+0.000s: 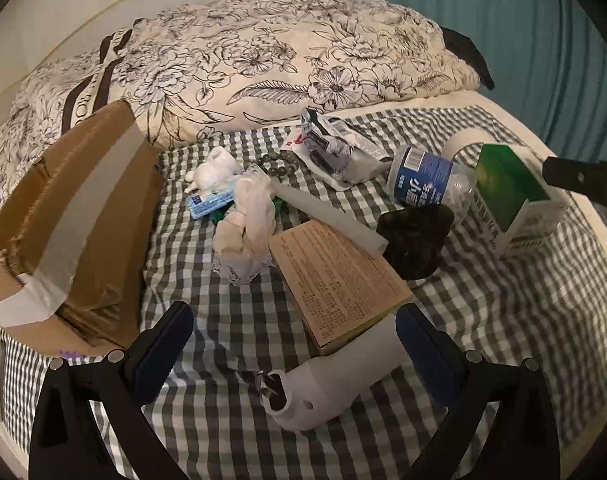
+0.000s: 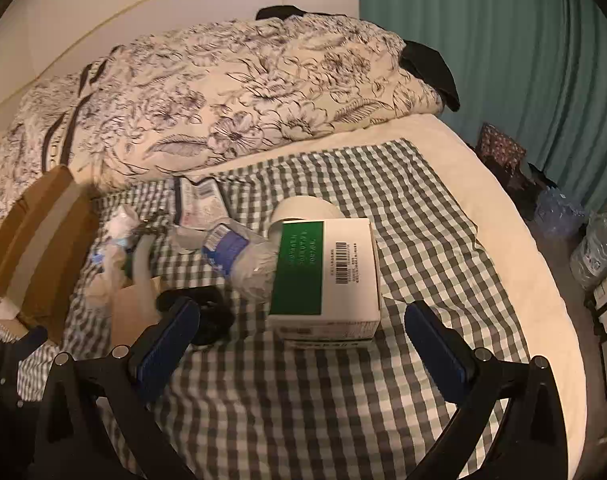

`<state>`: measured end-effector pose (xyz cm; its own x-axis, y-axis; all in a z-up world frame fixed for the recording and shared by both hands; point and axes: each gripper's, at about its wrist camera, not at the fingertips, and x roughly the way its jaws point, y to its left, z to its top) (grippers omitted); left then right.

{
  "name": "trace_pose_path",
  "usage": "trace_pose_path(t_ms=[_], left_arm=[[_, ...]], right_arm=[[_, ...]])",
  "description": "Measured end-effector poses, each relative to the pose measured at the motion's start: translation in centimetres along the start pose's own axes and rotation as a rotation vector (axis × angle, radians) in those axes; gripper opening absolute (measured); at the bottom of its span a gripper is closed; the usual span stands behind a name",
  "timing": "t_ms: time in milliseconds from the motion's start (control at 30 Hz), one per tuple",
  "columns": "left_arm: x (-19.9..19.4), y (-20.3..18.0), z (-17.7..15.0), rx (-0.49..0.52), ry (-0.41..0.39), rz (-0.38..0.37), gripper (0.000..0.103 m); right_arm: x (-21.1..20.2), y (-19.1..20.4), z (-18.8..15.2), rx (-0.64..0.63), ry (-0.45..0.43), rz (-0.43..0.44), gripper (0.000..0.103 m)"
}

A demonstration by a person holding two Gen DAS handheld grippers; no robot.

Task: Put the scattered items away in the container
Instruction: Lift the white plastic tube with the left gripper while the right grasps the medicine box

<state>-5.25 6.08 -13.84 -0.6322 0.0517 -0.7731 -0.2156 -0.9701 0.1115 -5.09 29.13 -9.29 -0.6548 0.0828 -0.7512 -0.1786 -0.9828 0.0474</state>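
Observation:
Scattered items lie on a checked cloth (image 1: pixel 231 332) on a bed. A cardboard box (image 1: pixel 75 216), the container, stands at the left, also in the right wrist view (image 2: pixel 35 252). My left gripper (image 1: pixel 295 344) is open and empty, just above a white tube-shaped device (image 1: pixel 331 384) and next to a brown booklet box (image 1: pixel 335 284). My right gripper (image 2: pixel 303 336) is open and empty, in front of a green-and-white carton (image 2: pixel 327 276) which also shows in the left wrist view (image 1: pixel 515 200). A blue-labelled bottle (image 1: pixel 427 180) lies beside the carton.
A floral duvet (image 1: pixel 243 60) is heaped behind the items. Also on the cloth are a black pad (image 1: pixel 415 240), a crumpled white cloth (image 1: pixel 243 220), a white figurine (image 1: pixel 215 172), a foil pouch (image 1: pixel 339 152) and a tape roll (image 2: pixel 303 208). Water bottles (image 2: pixel 599 248) stand on the floor to the right.

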Motion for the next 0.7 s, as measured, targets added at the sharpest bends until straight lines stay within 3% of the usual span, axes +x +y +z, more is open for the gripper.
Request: trace_pose_path(t_ms=[200,500,567,700], left_arm=[[2.2,-0.2,-1.0,0.037,0.024,-0.005,0.103],[2.7,-0.6,-1.9,0.019,0.021,-0.14,0.103],[2.3,-1.1,-2.1,0.046,0.008,-0.178,0.103],[2.5,-2.4,-2.3,0.113,0.009,-0.179,0.103]], right_arm=[[3.0,-0.9,0.2,0.0,0.05,-0.067,0.103],[5.9,-0.8,-0.6,-0.026,0.115,-0.101,0.103],[6.1,-0.8,-0.7,-0.023,0.12,-0.091,0.103],[6.6,-0.8,-0.9,-0.027,0.13,-0.09,0.103]])
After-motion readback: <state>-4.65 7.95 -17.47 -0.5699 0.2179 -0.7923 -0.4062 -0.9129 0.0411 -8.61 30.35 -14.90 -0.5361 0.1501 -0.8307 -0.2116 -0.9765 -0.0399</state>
